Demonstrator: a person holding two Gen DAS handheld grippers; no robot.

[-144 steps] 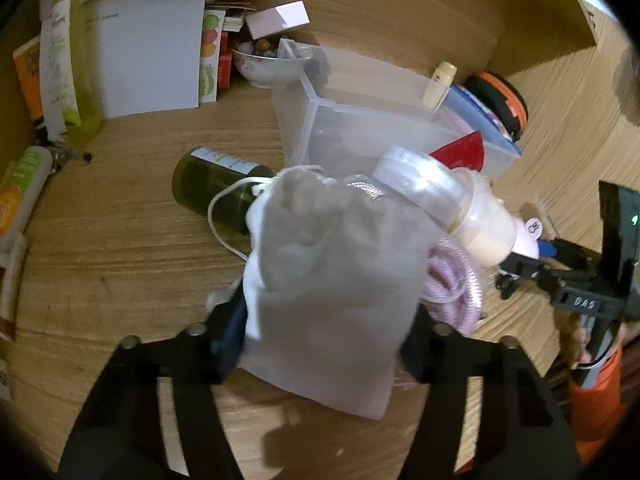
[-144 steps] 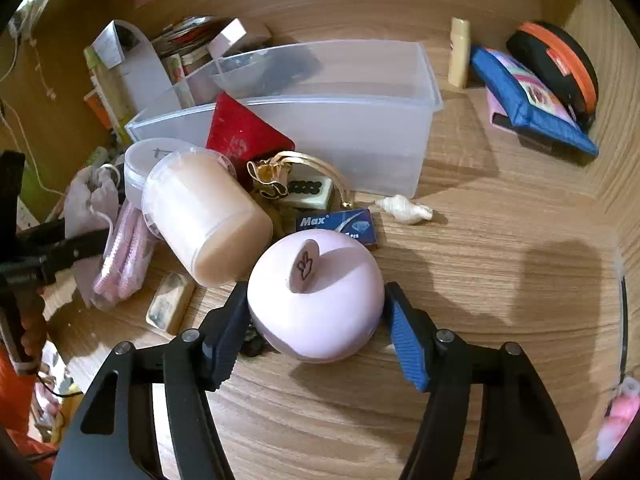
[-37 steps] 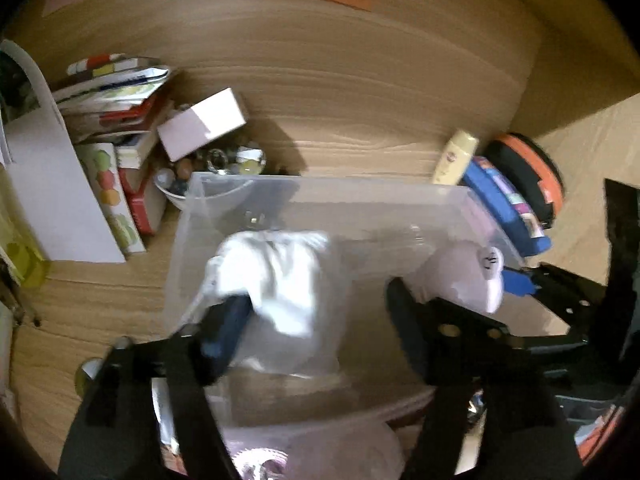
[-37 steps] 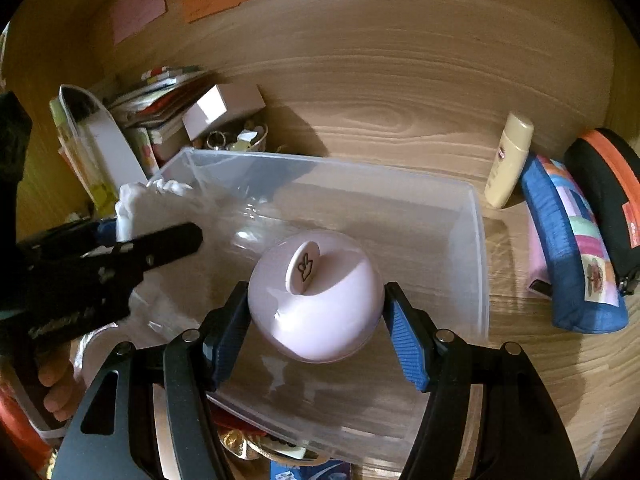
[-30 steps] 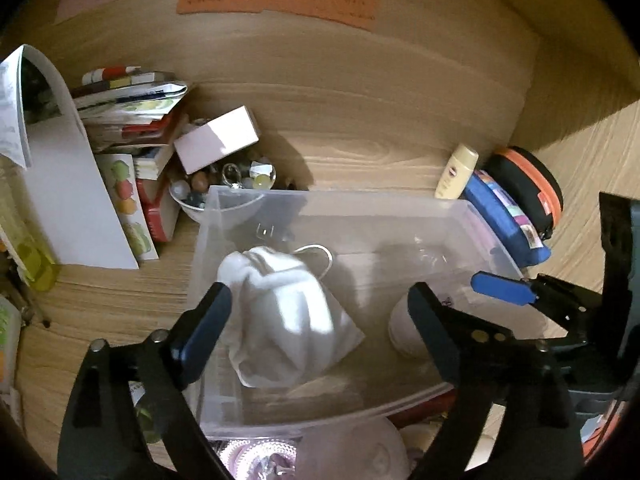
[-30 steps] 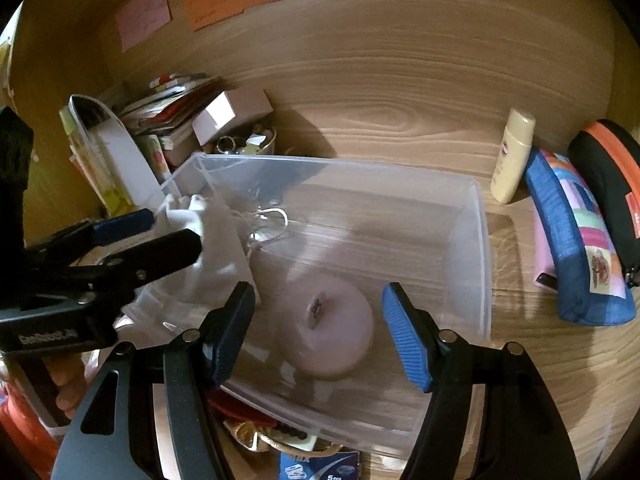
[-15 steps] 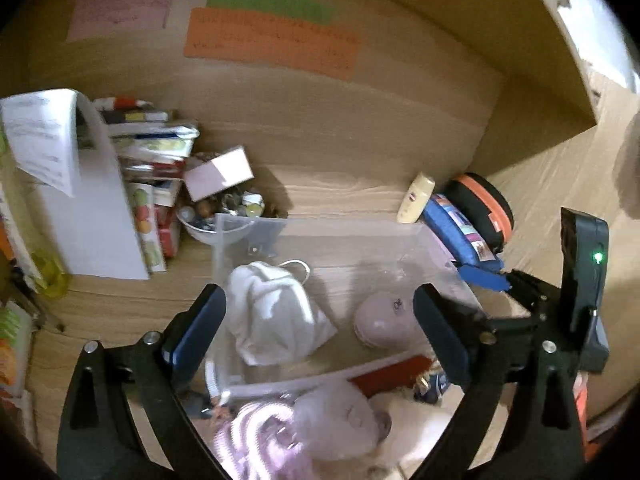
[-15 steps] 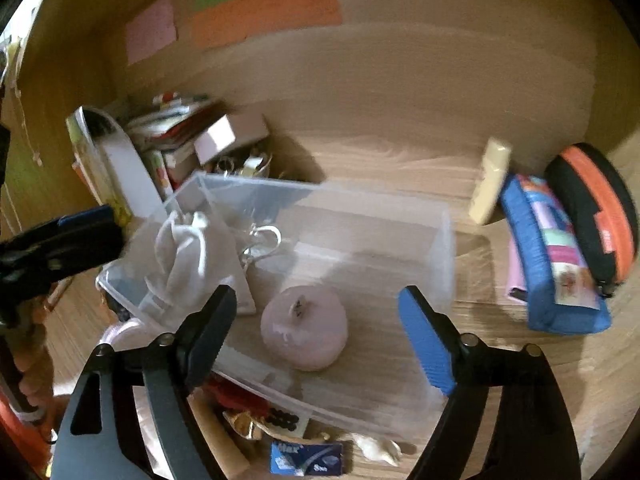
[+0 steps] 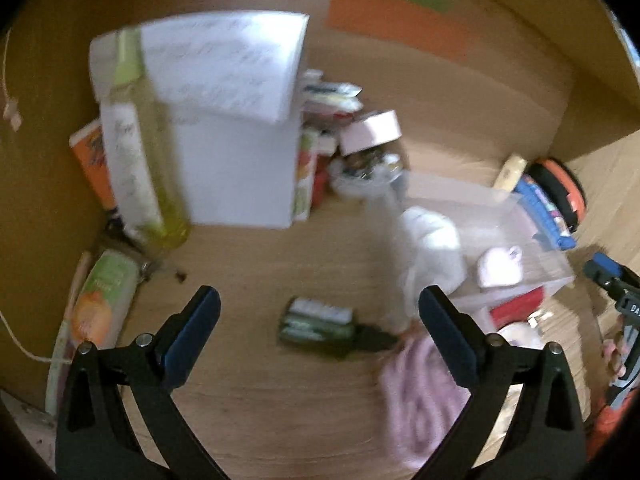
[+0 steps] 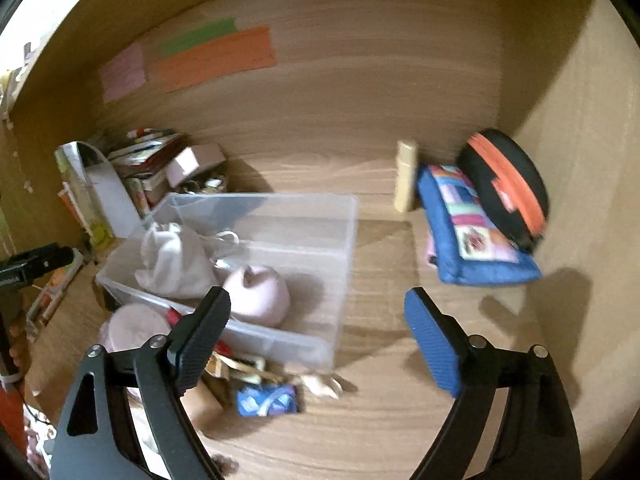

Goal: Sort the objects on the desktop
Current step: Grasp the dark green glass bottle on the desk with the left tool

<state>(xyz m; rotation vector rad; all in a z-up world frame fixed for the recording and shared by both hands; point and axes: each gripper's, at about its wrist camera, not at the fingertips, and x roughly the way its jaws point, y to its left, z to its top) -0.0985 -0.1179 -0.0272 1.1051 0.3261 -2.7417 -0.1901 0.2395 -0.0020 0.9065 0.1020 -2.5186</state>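
A clear plastic bin stands on the wooden desk and holds a white drawstring pouch and a round pink object. Both show in the left wrist view, the pouch and the pink object inside the bin. My left gripper is open and empty above the desk, left of the bin, over a dark green bottle lying on its side. My right gripper is open and empty above the bin's near right corner.
Small items lie in front of the bin: a pink cord bundle, a blue packet, a shell, a jar. Books, a white folder and bottles stand at the left. A blue pouch and orange-black case lie at the right.
Both grippers let go of the pouch and the pink object into the bin and opened. Since then the left has swung left and back, the right has pulled back and to the right.
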